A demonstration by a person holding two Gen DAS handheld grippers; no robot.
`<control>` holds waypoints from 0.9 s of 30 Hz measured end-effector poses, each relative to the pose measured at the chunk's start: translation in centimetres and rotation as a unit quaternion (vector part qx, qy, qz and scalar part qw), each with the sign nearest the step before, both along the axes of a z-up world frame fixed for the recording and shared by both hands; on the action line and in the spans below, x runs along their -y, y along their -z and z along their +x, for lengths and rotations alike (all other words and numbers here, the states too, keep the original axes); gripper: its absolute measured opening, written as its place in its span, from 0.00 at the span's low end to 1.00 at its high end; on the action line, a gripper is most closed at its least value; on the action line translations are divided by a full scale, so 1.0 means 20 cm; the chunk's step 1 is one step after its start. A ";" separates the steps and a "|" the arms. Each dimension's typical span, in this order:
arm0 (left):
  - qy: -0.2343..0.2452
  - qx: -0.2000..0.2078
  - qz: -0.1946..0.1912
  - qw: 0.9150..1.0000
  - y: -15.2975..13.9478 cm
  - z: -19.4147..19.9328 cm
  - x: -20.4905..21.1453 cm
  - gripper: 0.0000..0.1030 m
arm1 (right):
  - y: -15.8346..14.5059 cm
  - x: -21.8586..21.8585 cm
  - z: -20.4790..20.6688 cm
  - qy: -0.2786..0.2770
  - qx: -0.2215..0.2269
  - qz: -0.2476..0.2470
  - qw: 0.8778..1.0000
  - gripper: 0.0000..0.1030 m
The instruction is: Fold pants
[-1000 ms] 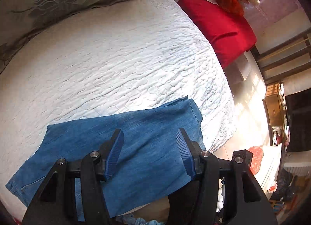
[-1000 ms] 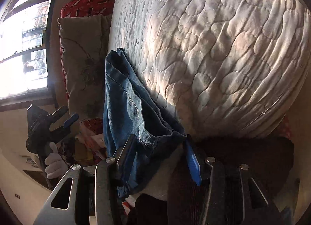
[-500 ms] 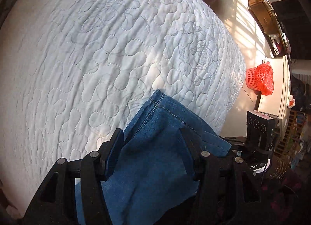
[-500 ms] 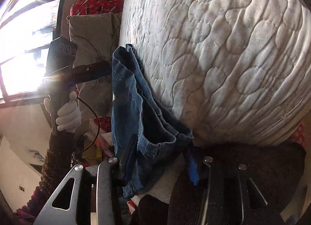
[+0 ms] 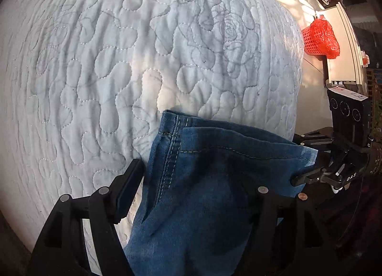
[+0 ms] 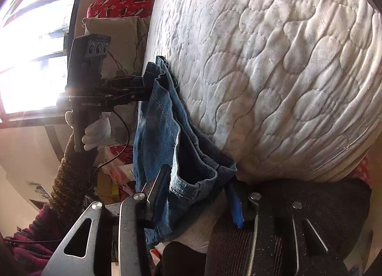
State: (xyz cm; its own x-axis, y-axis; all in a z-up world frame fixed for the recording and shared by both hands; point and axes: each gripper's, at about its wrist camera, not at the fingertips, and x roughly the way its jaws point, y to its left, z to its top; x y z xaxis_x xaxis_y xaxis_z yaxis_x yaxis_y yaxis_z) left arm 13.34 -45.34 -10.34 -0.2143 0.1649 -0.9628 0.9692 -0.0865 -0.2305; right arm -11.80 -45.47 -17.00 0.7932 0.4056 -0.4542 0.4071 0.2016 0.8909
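Denim sits between the fingers of both claws. Left gripper (image 5: 191,194): jaws stand fairly wide, folded pants (image 5: 205,180) draped through the gap and covering one finger; whether the pads actually pinch cloth cannot be told from its own view. In the right wrist view the left claw's tips meet the far hem edge, so a grip there looks likely. Right gripper (image 6: 198,194): jaws part-open around a bunched hem corner, cloth lying against the dark pad; a firm clamp is not confirmed.

Outward from the claws: pants hang at the mattress edge, several layers stacked, hems roughly together, most of the cloth off the quilted white bedcover (image 5: 119,73) just ahead.

Judgement on progress: at least one fold appears done, legs doubled. Remaining: lay the bundle flat on the cover, likely fold once more, smooth, release
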 end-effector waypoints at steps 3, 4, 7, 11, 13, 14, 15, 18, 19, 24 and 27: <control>0.001 -0.038 -0.002 0.999 -0.03 -0.08 -0.03 0.44 | -0.03 -0.01 -0.01 0.006 -0.001 -0.016 1.000 0.29; 0.017 -0.022 -0.011 1.000 -0.02 -0.12 -0.04 0.42 | -0.03 -0.01 -0.01 0.009 0.007 -0.015 1.000 0.21; -0.018 -0.017 -0.017 1.000 0.00 -0.09 -0.02 0.28 | -0.04 0.00 0.02 0.002 0.009 -0.024 1.000 0.19; -0.089 -0.017 -0.046 0.995 -0.03 0.00 -0.05 0.17 | -0.04 0.00 0.04 0.004 -0.003 -0.028 1.000 0.16; -0.110 -0.010 -0.068 0.992 -0.06 -0.02 -0.10 0.14 | -0.07 0.00 0.05 0.002 0.002 -0.036 0.999 0.14; -0.118 -0.009 -0.081 0.990 -0.07 -0.04 -0.14 0.13 | -0.10 -0.01 0.05 -0.002 0.007 -0.047 0.999 0.14; -0.130 -0.013 -0.093 0.987 -0.09 -0.04 -0.17 0.13 | -0.13 -0.02 0.06 -0.009 0.011 -0.060 0.998 0.14; -0.177 -0.038 -0.121 0.976 -0.16 0.00 -0.25 0.11 | -0.23 -0.04 0.09 -0.023 0.018 -0.090 0.996 0.14; -0.193 -0.047 -0.130 0.972 -0.19 0.03 -0.28 0.11 | -0.25 -0.05 0.10 -0.027 0.019 -0.099 0.995 0.14; -0.240 -0.070 -0.176 0.952 -0.34 0.14 -0.46 0.11 | -0.40 -0.10 0.16 -0.046 0.034 -0.134 0.989 0.14; -0.261 -0.077 -0.199 0.941 -0.41 0.21 -0.56 0.11 | -0.52 -0.16 0.21 -0.071 0.049 -0.157 0.984 0.14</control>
